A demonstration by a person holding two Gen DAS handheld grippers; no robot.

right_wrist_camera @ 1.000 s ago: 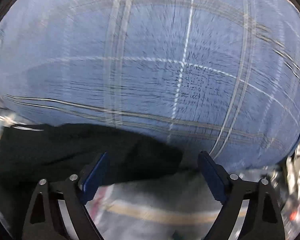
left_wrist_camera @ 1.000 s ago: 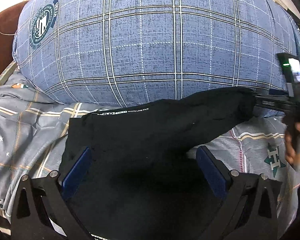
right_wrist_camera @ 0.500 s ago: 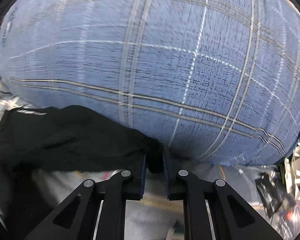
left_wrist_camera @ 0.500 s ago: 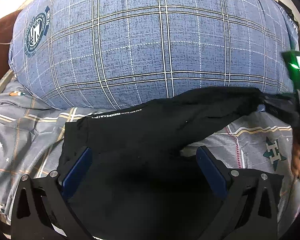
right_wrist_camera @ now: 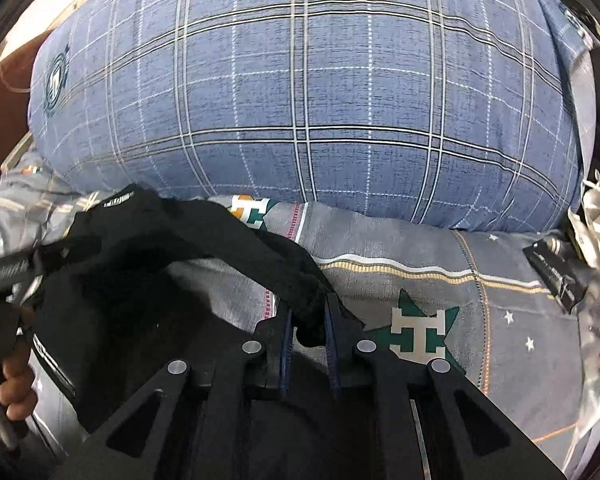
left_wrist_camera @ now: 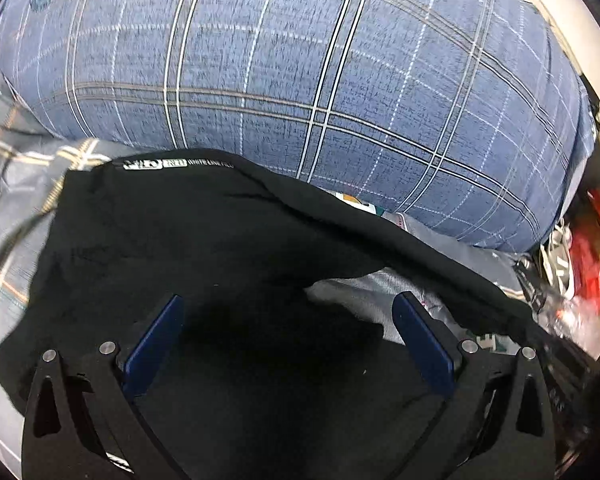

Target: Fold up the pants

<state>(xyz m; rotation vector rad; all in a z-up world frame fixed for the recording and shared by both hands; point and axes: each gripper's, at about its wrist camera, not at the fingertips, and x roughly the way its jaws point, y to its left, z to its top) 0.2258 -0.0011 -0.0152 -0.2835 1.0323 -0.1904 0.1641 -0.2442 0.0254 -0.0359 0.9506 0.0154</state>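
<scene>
The right claw (right_wrist_camera: 306,326) points steeply down over the bed (right_wrist_camera: 440,256), its pads together and clamped on a bunched end of the black pants (right_wrist_camera: 140,280), which hangs as a taut strip from the pinch back toward the far left. The left claw (left_wrist_camera: 288,336) also tilts steeply down, its blue pads (left_wrist_camera: 154,340) wide apart with the pants (left_wrist_camera: 204,248) spread beneath and between them; neither pad presses the cloth. The pants lie on the grey patterned bedsheet (left_wrist_camera: 16,208) just in front of a big blue plaid pillow (left_wrist_camera: 300,80), the waistband label (left_wrist_camera: 178,164) at the far edge touching the pillow's base. The right view alone shows a hand (right_wrist_camera: 14,384) at the near left, fingers curled round a handle, and the sheet's green star emblem (right_wrist_camera: 416,332) just right of the claw. The left view alone shows the flat, wide part of the garment, a pale patch of sheet in the gap under the lifted strip, and a blurred red clutter (left_wrist_camera: 592,280) at the right edge. In the right view the pillow (right_wrist_camera: 308,92) fills the far half.
</scene>
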